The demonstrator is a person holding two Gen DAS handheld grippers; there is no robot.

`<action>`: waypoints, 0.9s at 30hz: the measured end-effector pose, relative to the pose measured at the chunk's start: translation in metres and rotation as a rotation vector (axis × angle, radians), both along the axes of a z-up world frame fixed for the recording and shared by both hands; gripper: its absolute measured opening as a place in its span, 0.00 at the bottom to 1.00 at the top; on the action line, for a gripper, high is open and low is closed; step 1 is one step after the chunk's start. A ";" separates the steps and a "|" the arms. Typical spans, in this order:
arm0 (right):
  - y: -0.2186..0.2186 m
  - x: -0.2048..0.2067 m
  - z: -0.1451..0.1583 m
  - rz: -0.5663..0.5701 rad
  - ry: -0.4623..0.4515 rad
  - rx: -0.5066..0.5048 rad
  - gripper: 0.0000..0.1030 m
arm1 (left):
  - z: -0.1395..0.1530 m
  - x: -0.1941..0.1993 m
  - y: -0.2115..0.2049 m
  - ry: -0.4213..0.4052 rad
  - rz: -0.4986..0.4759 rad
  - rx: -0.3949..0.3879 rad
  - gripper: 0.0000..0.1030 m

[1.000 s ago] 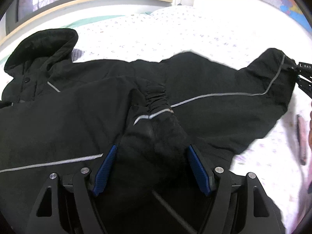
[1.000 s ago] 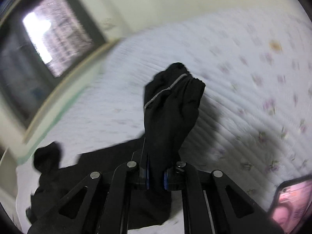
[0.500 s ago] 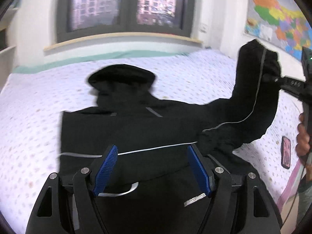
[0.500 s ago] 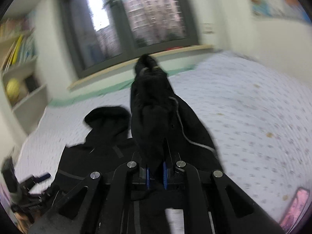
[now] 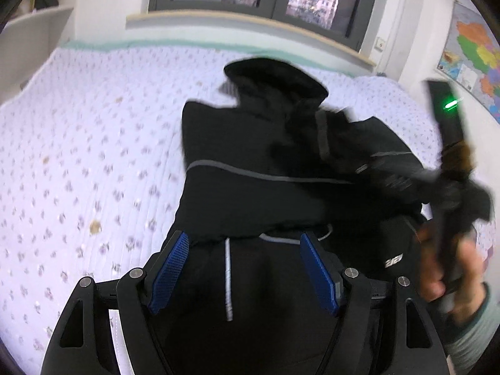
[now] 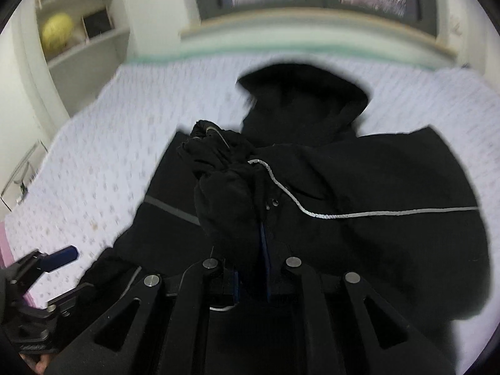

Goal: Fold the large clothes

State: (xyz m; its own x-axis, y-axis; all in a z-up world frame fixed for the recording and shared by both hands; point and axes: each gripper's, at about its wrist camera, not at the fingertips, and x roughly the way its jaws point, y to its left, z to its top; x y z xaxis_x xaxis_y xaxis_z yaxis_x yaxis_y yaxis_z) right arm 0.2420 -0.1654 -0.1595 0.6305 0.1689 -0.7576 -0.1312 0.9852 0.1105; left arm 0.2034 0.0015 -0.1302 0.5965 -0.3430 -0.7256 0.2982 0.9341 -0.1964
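Note:
A black hooded jacket (image 5: 250, 197) with grey reflective piping lies on the bed, hood toward the window. My left gripper (image 5: 245, 268) is open and empty above the jacket's lower part. My right gripper (image 6: 251, 268) is shut on the jacket's right sleeve (image 6: 225, 187) and holds it over the jacket's body; the cuff points toward the hood (image 6: 300, 93). In the left wrist view the right gripper (image 5: 450, 206) and the hand holding it show at the right, blurred. In the right wrist view the left gripper (image 6: 43, 268) shows at the lower left.
The bed (image 5: 78, 156) has a white quilt with small flower print. A window and sill (image 5: 250, 22) stand behind it. Shelves (image 6: 81, 28) stand at the left, a map (image 5: 472, 56) hangs at the right.
My right gripper has carried the sleeve leftward and down over the jacket's body. My left gripper stays open and has drawn back and turned a little.

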 end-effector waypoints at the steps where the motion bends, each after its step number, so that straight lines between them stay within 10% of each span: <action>1: 0.006 0.008 -0.021 -0.002 0.043 -0.010 0.23 | -0.004 0.003 0.001 0.011 -0.003 -0.001 0.73; 6: 0.014 0.011 -0.048 0.040 0.063 -0.060 0.36 | -0.011 0.019 0.007 0.074 -0.039 -0.039 0.73; 14: -0.037 -0.052 0.037 0.085 -0.119 0.039 0.65 | -0.002 0.065 -0.026 0.211 -0.129 -0.247 0.73; 22: -0.130 -0.086 0.052 -0.120 -0.151 -0.067 0.65 | -0.034 0.107 -0.079 0.245 -0.069 -0.137 0.72; 25: -0.156 -0.085 0.048 -0.175 -0.121 -0.067 0.65 | -0.045 0.117 -0.095 0.256 -0.078 -0.099 0.30; 27: -0.169 -0.085 0.045 -0.199 -0.103 -0.054 0.65 | -0.039 0.117 -0.095 0.209 -0.070 -0.105 0.29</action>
State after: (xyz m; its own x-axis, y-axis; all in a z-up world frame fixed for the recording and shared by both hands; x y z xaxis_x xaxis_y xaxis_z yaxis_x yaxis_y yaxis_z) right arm 0.1575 -0.3346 -0.1148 0.7220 -0.0056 -0.6919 0.0583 0.9969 0.0528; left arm 0.3208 -0.0939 -0.1688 0.4092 -0.4584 -0.7889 0.3041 0.8837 -0.3558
